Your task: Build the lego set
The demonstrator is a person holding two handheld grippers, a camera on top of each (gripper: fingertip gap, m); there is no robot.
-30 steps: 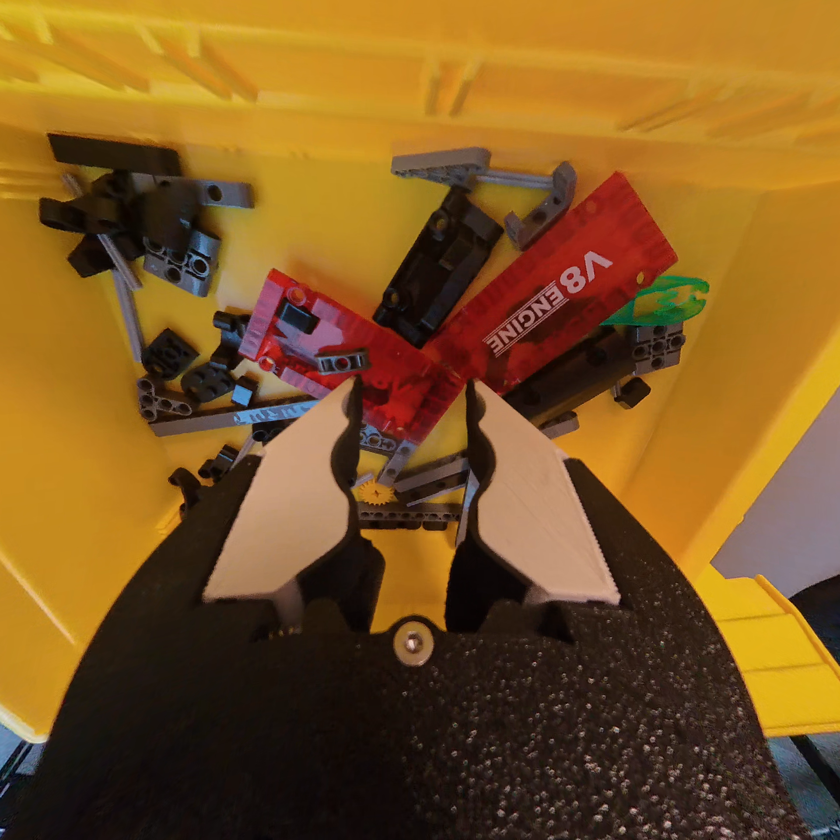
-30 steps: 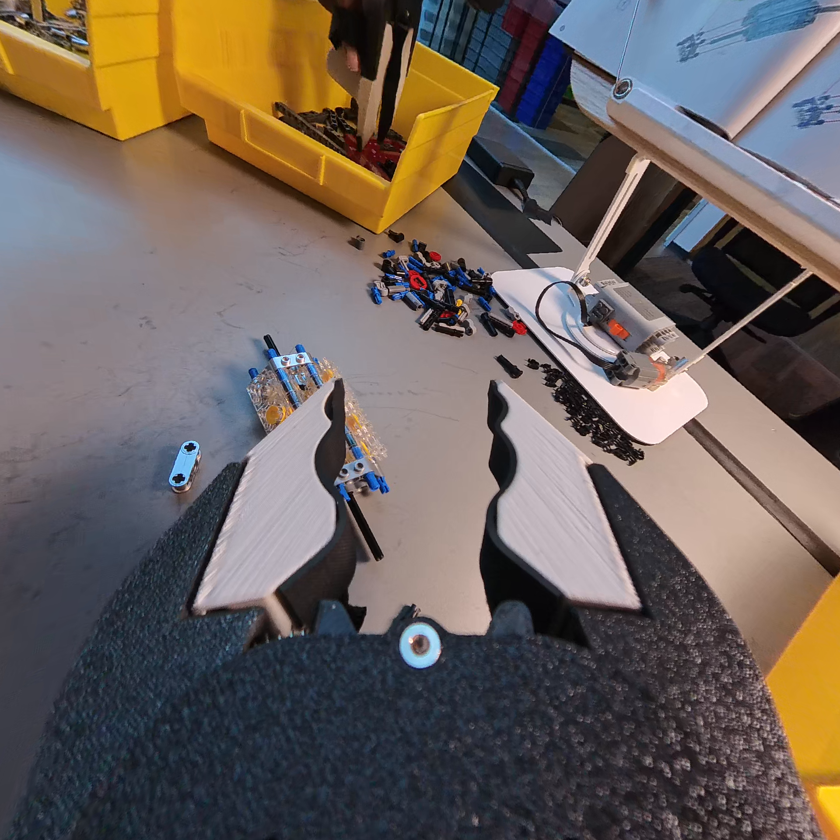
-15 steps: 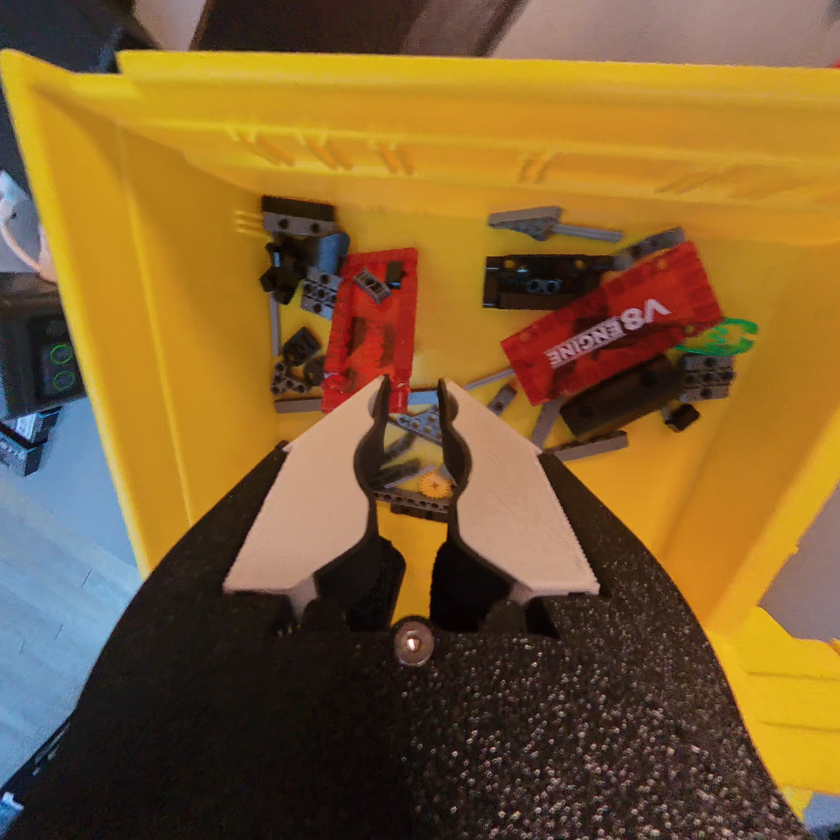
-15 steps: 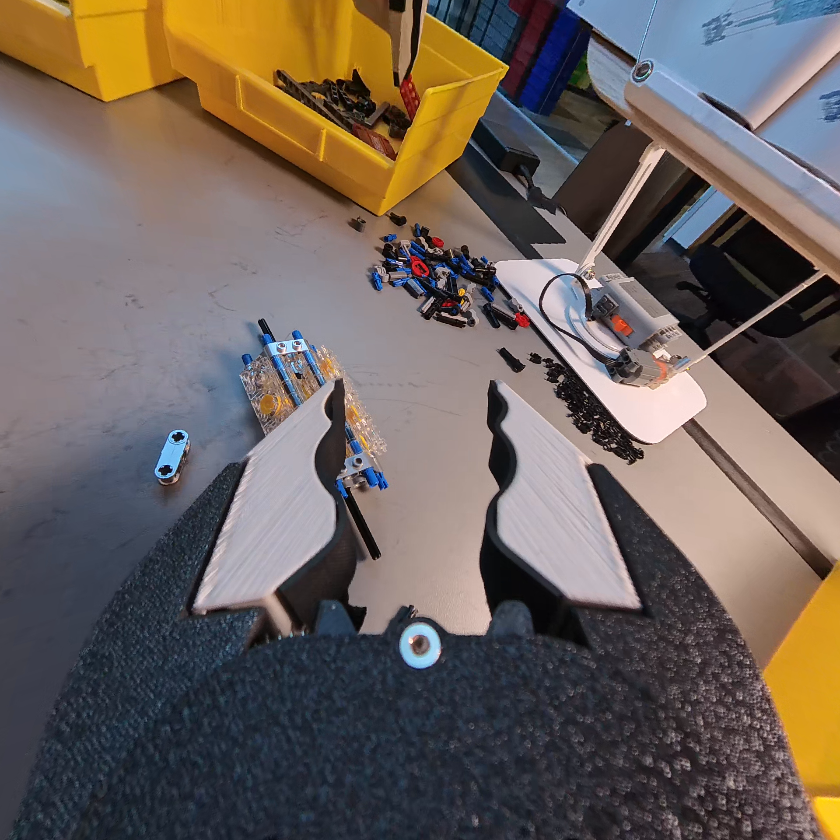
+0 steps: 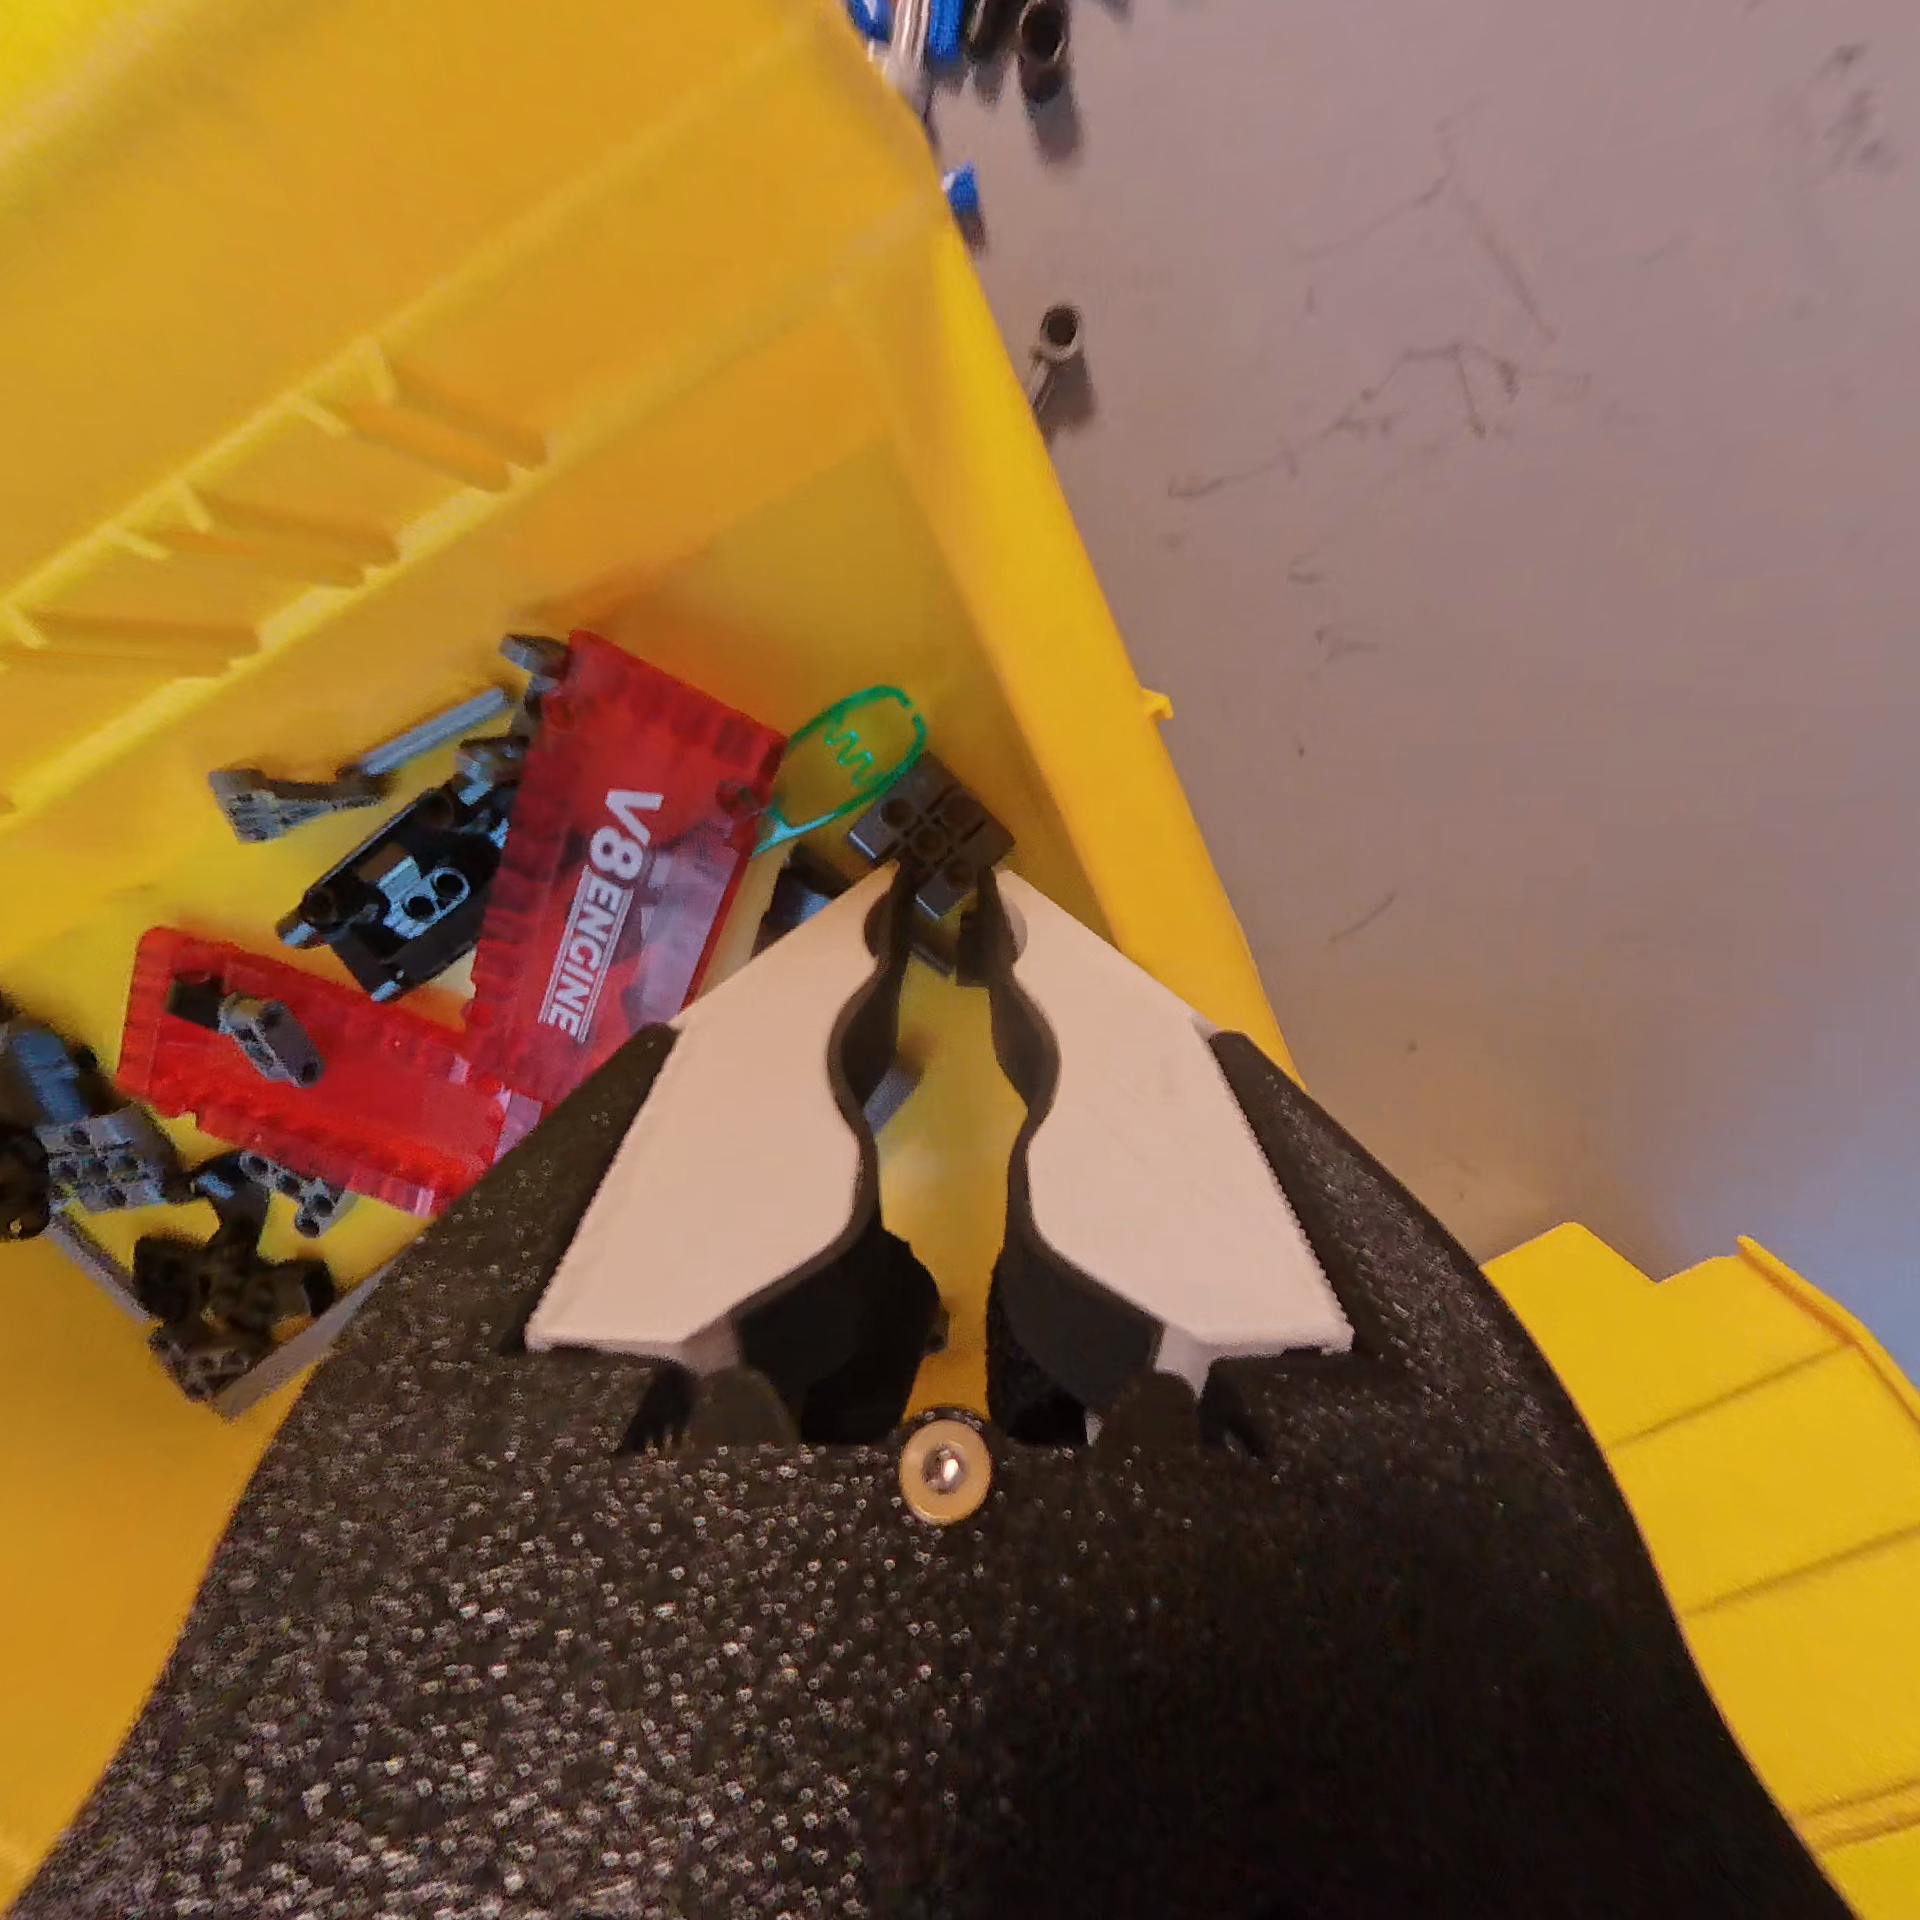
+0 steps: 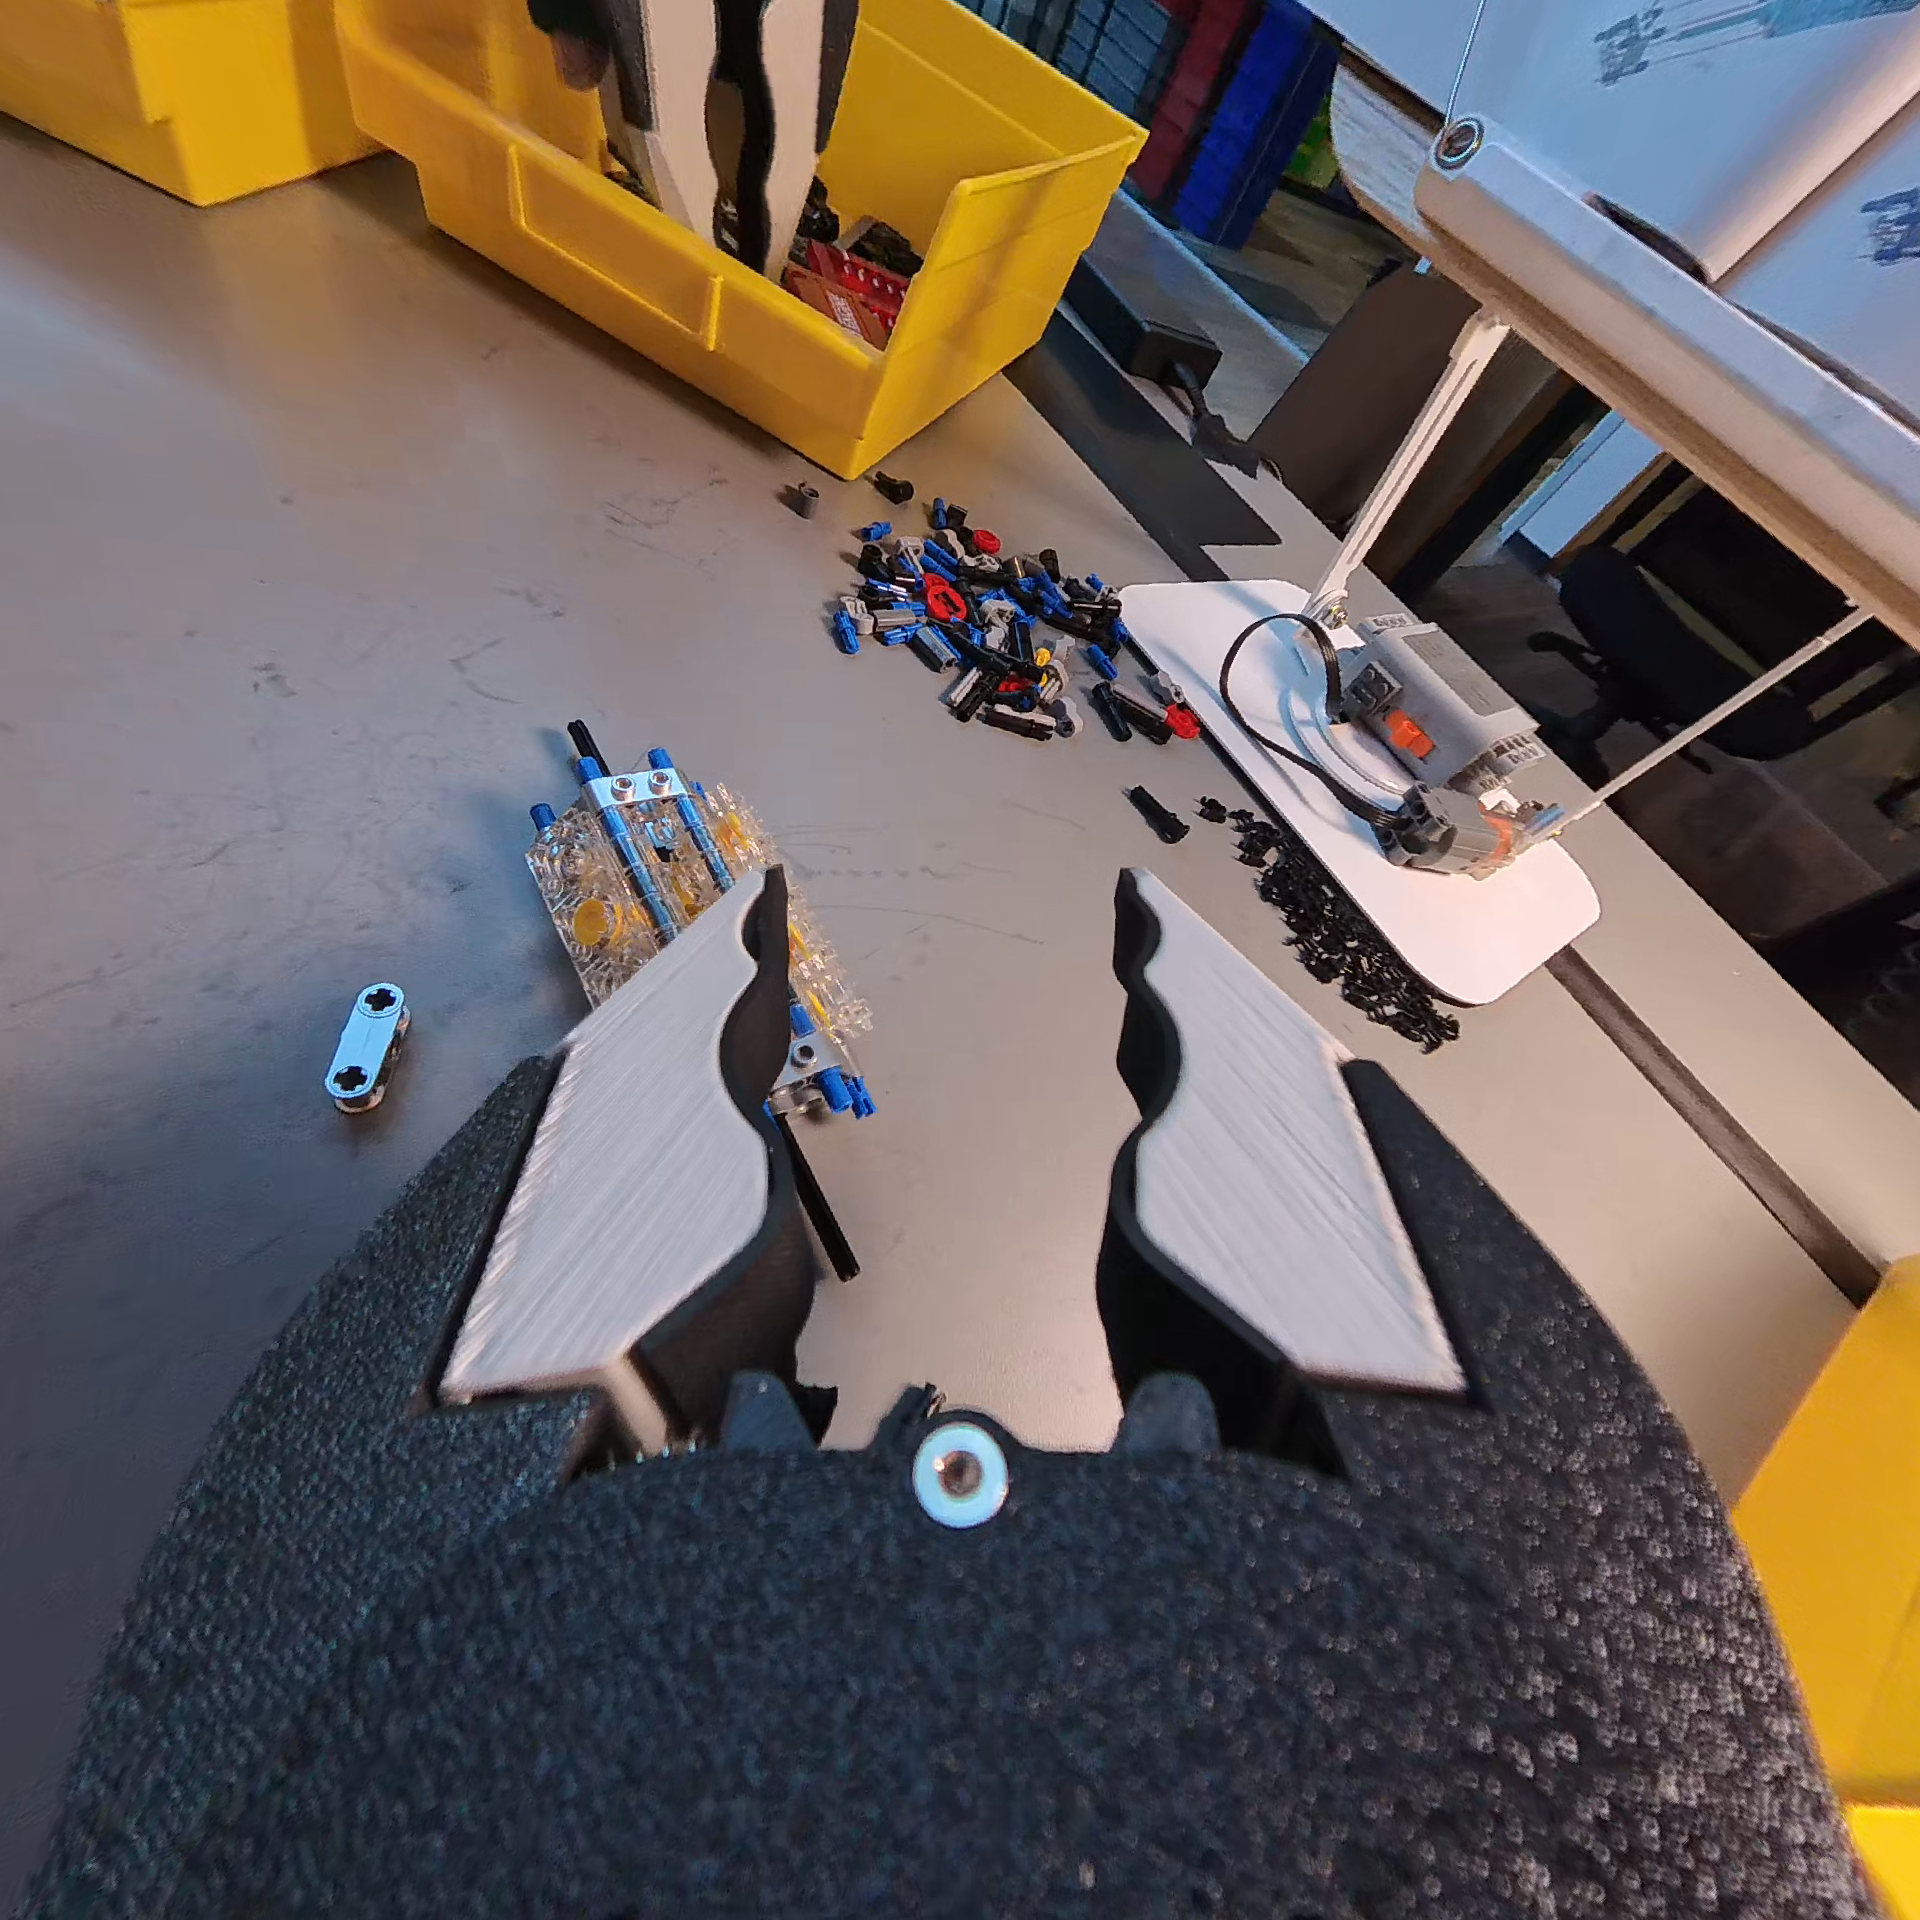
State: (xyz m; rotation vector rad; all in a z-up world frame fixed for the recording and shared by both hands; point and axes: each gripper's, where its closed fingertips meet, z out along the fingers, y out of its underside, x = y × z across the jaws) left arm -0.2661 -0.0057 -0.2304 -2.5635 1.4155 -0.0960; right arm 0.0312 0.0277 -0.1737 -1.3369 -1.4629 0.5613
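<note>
Grey bench (image 6: pixel 312 520), scuffed, carrying all items. Yellow bin (image 5: pixel 623 468), open-fronted, ribbed rear wall; a second yellow bin beside it is cut off at the frame edge. White base plate (image 6: pixel 1455 935) at the bench's far edge, bearing a grey motor unit (image 6: pixel 1434 707) with a black cable. In the bin: a printed red panel (image 5: pixel 623 831), a second red panel (image 5: pixel 343 1081), black and grey beams, a green transparent piece (image 5: pixel 857 748), and a dark grey studded block (image 5: pixel 935 821) in the corner against the side wall. Left claw (image 5: pixel 935 899): reaching into that corner, fingers drawn close, tips on either side of the block's near end; whether they actually pinch it cannot be told. Judged handling of the block: light, rigid plastic, smooth-sided and likely to slip or twist, best taken across its flat sides rather than over the studs; the bin wall crowds one finger. Right claw (image 6: pixel 943 894): released, fingers wide apart, empty, above the bench, its left finger overlapping a clear assembly (image 6: pixel 644 862) with blue pins and yellow inserts. Near by: a loose pile of pins (image 6: pixel 987 634), a heap of black pins (image 6: pixel 1340 935) and a grey two-hole link (image 6: pixel 366 1044). Obscured: the block's lower part and whatever lies beneath the left claw's body; bin contents at the left edge are blurred.
</note>
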